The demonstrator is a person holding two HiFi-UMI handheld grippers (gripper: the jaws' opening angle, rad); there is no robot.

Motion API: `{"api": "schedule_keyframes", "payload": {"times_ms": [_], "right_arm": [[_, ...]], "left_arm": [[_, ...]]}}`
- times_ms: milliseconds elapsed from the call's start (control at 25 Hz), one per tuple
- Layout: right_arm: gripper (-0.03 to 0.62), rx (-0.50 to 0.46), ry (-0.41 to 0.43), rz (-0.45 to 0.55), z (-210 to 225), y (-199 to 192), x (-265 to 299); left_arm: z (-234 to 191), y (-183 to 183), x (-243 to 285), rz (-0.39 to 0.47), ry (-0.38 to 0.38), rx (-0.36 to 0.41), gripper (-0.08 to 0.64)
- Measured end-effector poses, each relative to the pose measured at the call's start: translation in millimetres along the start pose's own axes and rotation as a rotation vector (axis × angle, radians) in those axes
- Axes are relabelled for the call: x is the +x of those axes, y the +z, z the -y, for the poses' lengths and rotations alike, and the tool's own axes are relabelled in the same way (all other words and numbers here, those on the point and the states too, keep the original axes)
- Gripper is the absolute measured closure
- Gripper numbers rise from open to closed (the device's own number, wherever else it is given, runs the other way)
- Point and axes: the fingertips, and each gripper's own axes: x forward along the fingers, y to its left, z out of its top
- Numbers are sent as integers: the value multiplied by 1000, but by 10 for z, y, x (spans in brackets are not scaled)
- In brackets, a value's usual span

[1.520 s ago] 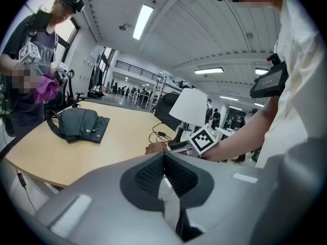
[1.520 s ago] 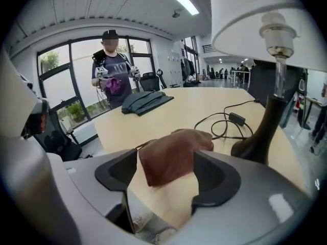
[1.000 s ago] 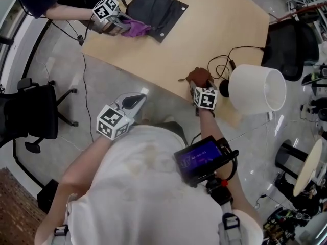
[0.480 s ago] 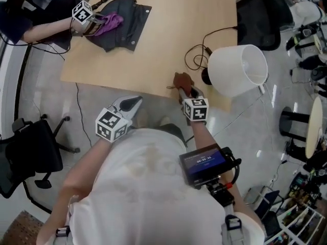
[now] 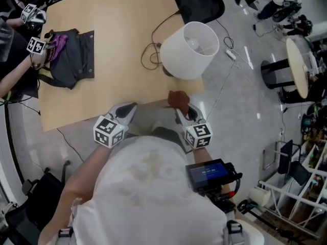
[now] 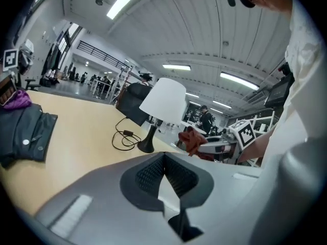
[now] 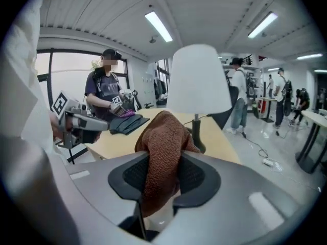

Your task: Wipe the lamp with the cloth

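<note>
Cloth (image 5: 177,97) lifted to table (image 5: 117,45) edge; right tool (image 5: 182,110) jaws closing on it.

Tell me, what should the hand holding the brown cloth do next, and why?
Probably carry the cloth forward and up to the white shade of the lamp. The jaws of the right gripper are closing on the brown cloth, which is bunched between them, but it is short of the lamp and not yet touching it.
</note>
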Motion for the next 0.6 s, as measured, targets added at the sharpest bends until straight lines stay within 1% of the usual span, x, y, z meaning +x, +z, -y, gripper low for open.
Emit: {"api": "schedule_keyframes", "payload": {"times_ms": [160,240,320,480,600], "right_arm": [[454,12,-102,192,243,530,-496],[454,17,-134,295,325,841,-705],[454,5,-157,377,431,1167,-849],[453,-58,-177,463,736,1756,-908],[453,-49,-162,501,958,2012,-805]], "left_arm": [[173,101,248,-11,-87,43,558],[249,153,276,-10,-109,61,558],[307,210,279,-4,-119,75,558],[343,315,287,3,-109,84,558],[302,304,301,0,-77,73,558]]}}
